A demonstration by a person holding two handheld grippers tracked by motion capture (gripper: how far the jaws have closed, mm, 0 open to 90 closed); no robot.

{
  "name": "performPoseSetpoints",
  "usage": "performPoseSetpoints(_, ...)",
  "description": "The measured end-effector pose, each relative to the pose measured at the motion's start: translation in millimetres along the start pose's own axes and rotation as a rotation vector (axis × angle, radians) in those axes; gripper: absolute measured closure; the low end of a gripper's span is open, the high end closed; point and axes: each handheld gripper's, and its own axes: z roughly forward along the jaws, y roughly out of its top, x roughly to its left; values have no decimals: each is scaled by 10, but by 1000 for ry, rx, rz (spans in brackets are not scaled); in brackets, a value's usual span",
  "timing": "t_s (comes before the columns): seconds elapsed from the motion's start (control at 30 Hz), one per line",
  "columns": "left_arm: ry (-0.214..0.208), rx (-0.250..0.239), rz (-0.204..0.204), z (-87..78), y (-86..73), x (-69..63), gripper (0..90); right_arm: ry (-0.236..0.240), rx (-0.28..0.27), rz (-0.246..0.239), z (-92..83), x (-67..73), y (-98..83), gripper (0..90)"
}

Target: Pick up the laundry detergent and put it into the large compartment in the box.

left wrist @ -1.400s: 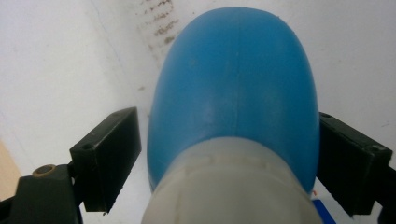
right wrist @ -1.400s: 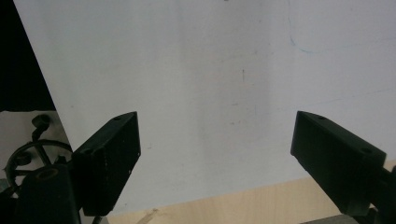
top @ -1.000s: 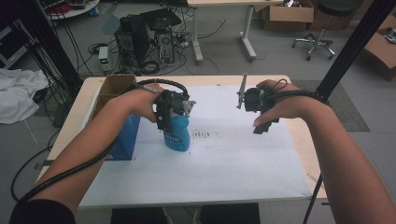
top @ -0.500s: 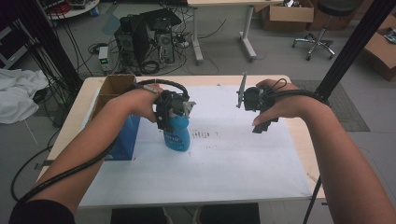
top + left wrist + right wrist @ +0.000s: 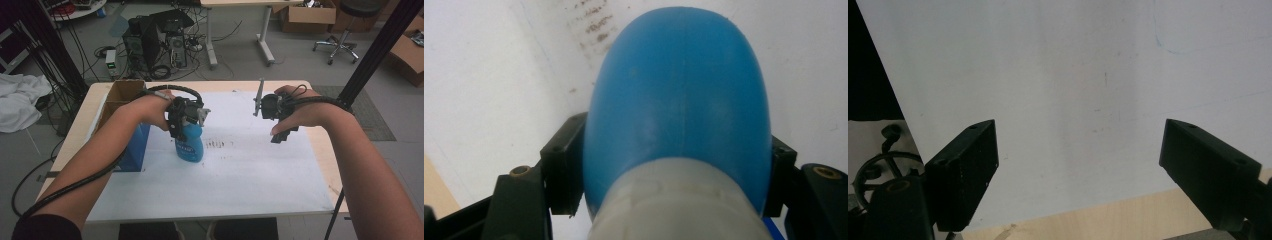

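A person's two forearms reach in from the bottom of the high view over a pale wooden counter covered by a white sheet; the left claw grips a blue spray bottle from above, near the sheet's left side; the bottle stands upright on the sheet, just right of a blue box and an open cardboard box at the counter's left edge; in the left gripper view, the two black jaws press against either side of the blue bottle body, just below its pale collar, so this claw is clamped on the bottle; faint dark smudges mark the sheet just right of the bottle; the right claw hangs above the sheet's right side, well apart from the bottle; in the right gripper view its jaws stand wide apart with nothing but white sheet and a strip of bare wood between them.
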Motion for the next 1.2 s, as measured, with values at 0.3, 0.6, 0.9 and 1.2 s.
performPoseSetpoints(0.3, -30, 25, 20, 4, 22, 27, 382, 7, 2, 1, 45, -24, 1, 158)
performPoseSetpoints(0.6, -47, 48, 5, 9, 42, 48, 386, 12, 0, 4, 80, -31, 6, 159)
performPoseSetpoints(0.9, -36, 88, -59, -32, 71, 40, 387, 10, -4, 0, 60, -9, 8, 159)
performPoseSetpoints(1.2, -51, 80, -152, -323, 98, 3, 386, 5, -12, -12, 55, -1, 39, 158)
